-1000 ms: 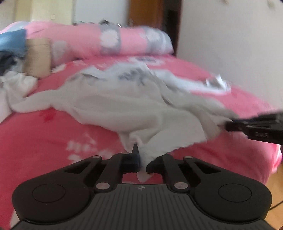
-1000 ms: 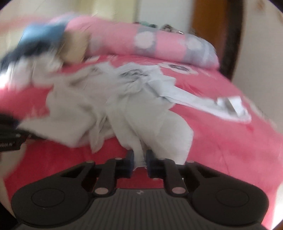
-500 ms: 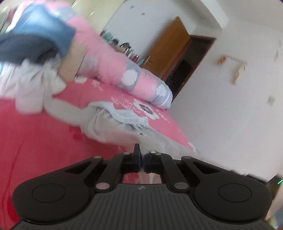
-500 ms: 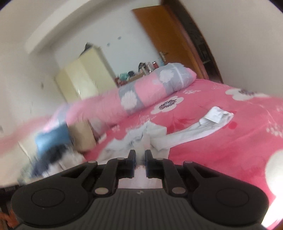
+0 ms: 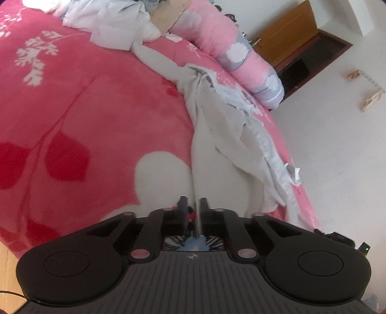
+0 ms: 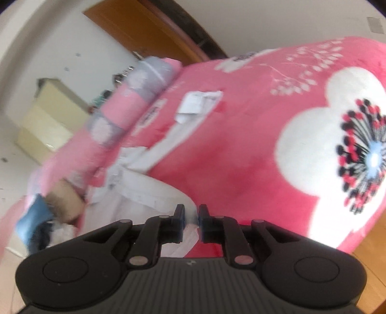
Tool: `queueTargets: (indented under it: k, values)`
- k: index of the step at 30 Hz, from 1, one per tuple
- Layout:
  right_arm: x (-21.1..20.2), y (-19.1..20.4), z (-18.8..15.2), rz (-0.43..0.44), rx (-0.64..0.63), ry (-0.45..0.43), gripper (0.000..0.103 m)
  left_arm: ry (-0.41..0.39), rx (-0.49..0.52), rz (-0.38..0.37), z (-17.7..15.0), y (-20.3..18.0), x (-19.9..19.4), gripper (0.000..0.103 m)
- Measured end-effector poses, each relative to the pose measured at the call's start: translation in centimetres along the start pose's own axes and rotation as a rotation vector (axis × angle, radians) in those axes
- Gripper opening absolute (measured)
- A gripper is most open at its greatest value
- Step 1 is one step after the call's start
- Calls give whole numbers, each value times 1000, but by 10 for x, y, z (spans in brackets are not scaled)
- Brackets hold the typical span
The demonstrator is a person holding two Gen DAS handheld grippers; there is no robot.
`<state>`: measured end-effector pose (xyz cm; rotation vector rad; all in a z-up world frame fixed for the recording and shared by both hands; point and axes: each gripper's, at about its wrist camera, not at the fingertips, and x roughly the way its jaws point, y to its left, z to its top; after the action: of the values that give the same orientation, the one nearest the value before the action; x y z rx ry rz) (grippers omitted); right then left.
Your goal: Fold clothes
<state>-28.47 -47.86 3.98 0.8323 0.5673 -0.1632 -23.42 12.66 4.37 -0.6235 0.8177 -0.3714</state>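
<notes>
One pale grey garment (image 5: pixel 217 135), crumpled and drawn out long, lies on the pink flowered blanket (image 5: pixel 91 103). Long axis: runs straight away from the left gripper (image 5: pixel 192 205), toward the bolster pillow (image 5: pixel 231 50) at the far side of the blanket. Near end: a taut fold passes between the left gripper's jaws, which stand narrow and pinched on it. Other near edge: white cloth of the same garment (image 6: pixel 149 193) sits in the slim gap of the right gripper (image 6: pixel 191 212), also closed on it. Both tools hold the near hem, so the body of the garment lies ahead of each; which is nearer cannot be told. Surface: twisted, ridged with folds, a printed patch showing near the pillow. One sleeve (image 6: pixel 193 106) trails out flat beside the garment, cuff toward the pillow. Beyond the garment, toward the blanket's far corner: a heap of other clothes (image 5: pixel 115 21). Past the pillow: a brown door (image 5: pixel 289 36).
</notes>
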Motion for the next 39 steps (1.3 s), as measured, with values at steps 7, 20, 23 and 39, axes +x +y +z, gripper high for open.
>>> queueTargets:
  k: [7, 20, 23, 39]
  values:
    - [-17, 32, -21, 67, -108, -59, 62, -95, 285, 48, 11, -47, 8, 99]
    - [12, 144, -111, 117, -567, 67, 62, 74, 591, -90, -37, -117, 72, 67]
    - [32, 153, -134, 157, -548, 178, 60, 107, 637, -12, -56, -119, 100, 56]
    - [85, 142, -125, 218, -218, 345, 45, -252, 249, -57, 35, -43, 16, 0]
